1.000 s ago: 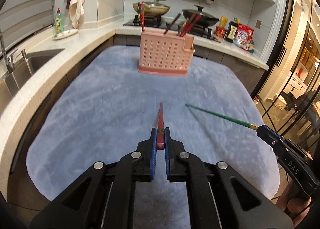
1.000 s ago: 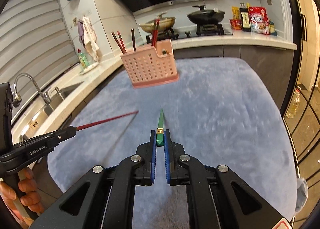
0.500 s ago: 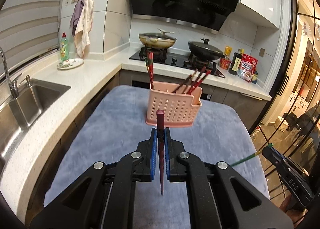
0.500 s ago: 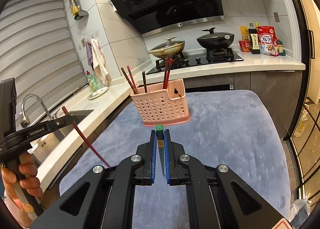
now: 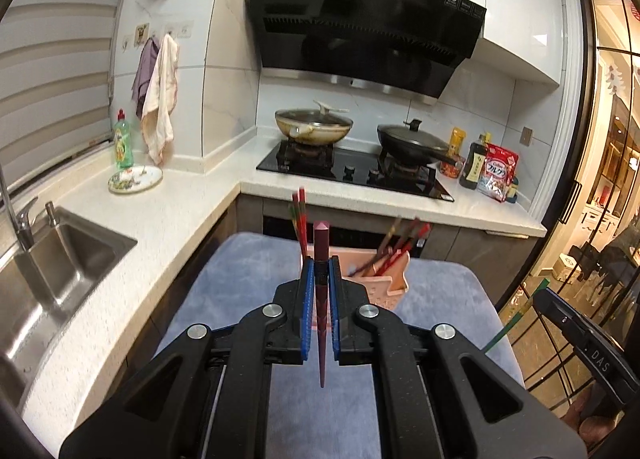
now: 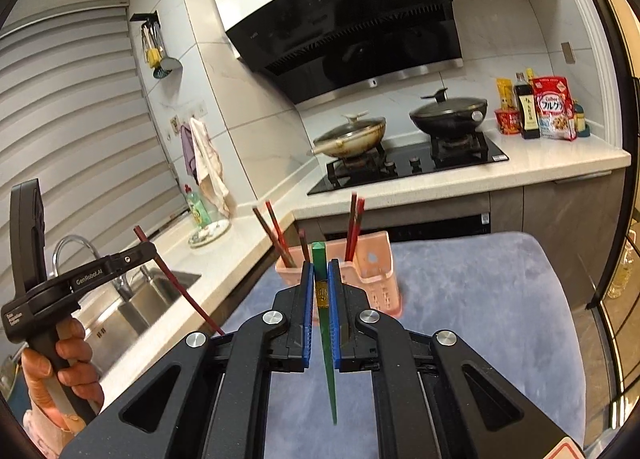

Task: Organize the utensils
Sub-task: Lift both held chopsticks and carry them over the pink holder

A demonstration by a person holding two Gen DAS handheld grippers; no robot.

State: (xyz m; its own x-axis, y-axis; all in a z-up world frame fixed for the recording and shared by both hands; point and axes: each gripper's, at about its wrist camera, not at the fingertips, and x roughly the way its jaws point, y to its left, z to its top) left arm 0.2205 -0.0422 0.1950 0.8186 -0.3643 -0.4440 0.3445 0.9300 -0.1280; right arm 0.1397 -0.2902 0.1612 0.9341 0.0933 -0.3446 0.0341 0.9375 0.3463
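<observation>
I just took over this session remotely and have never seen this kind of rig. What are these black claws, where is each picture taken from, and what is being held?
There is no robot arm. A person holds a handheld two-finger gripper in each hand, and each gripper carries a fisheye camera looking forward along its fingers.

In the left wrist view, the left gripper is shut on a red chopstick, held upright with its thin tip down. The right wrist view shows the right gripper shut on a green chopstick, held the same way. Each gripper also appears at the edge of the other's view.

Ahead, a pink perforated holder stands on a blue-grey mat and already contains several chopsticks. Behind it are the counter, sink and stove.
</observation>
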